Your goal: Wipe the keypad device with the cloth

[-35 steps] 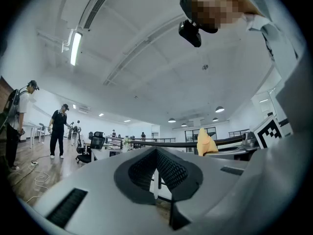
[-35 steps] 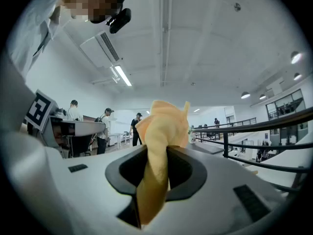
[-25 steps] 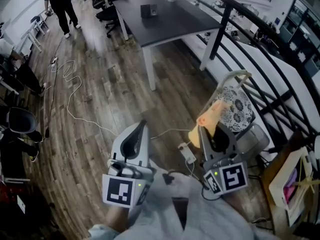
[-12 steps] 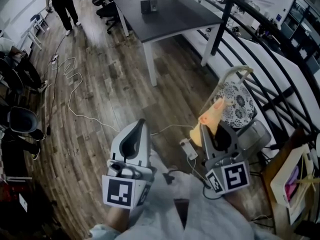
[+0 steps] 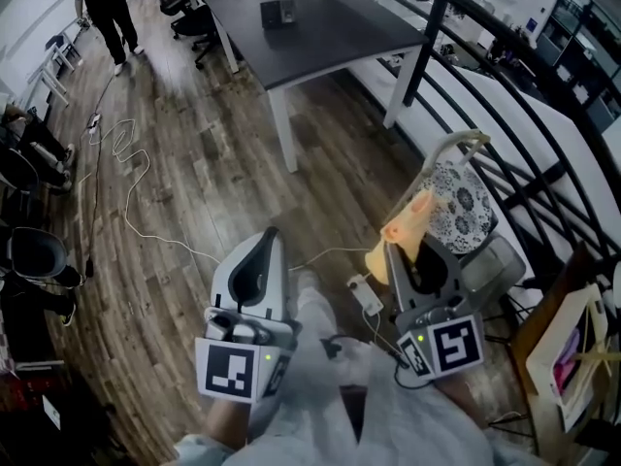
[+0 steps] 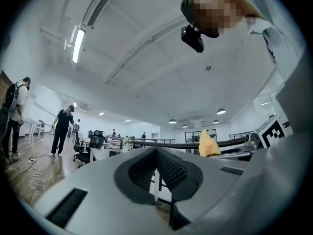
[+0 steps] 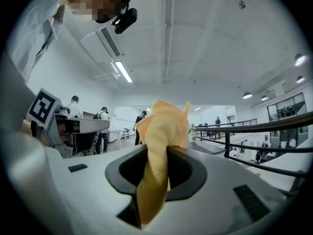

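The right gripper (image 5: pixel 419 252) pinches an orange cloth (image 5: pixel 411 225) that stands up between its jaws. The left gripper (image 5: pixel 268 245) (holding nothing) has its jaws pressed together. The keypad device (image 5: pixel 278 13) sits well apart on a dark table (image 5: pixel 335 42) across the wooden floor (image 5: pixel 184 163).

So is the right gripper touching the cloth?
Touching. The right gripper view shows the right gripper with its jaws closed on the orange cloth, which sticks up from between them.

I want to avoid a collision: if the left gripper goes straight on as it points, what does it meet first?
Probably the white leg of the dark table; nothing nearer shows, though depth is unclear.
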The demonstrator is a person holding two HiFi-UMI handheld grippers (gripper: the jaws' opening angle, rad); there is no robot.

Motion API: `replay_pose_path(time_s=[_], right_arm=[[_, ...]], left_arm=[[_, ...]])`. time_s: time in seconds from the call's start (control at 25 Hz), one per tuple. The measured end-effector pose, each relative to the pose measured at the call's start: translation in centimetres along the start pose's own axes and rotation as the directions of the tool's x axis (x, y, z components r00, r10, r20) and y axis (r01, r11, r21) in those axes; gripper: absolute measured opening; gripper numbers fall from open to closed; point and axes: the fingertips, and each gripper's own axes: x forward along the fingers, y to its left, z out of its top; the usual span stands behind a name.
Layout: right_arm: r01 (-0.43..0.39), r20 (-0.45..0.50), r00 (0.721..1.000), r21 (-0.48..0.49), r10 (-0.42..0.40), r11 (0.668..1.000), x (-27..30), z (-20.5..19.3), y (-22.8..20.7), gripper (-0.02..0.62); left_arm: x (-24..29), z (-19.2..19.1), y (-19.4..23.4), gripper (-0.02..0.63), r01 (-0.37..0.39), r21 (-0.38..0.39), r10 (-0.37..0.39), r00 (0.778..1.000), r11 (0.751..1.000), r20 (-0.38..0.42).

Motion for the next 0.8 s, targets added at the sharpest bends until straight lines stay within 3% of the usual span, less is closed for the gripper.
replay_pose_path(time_s=[0.28, 0.48, 0.8], right_arm=[[0.034, -0.01, 0.999, -0.013, -0.034, 0.999, 6.3, 1.1, -2.8, 0.098], [0.057, -0.014, 0.998, 0.017, -0.057, 0.998, 11.3, 1.7, -4.2, 0.098], [0.094, 0.022, 0.995, 0.007, -0.094, 0.996, 17.2, 3.6, -5.2, 0.098]], left_arm=[[6.6, 0.5, 3.4, 0.014, 0.033, 0.004, -0.033, 0.999, 0.999, 0.022], [10.1, 0.8, 6.7, 0.014, 0.036, 0.016, -0.036, 0.999, 0.999, -0.004], [14.6, 2.2, 12.0, 0.014, 0.045, 0.014, -0.045, 0.998, 0.999, 0.042]])
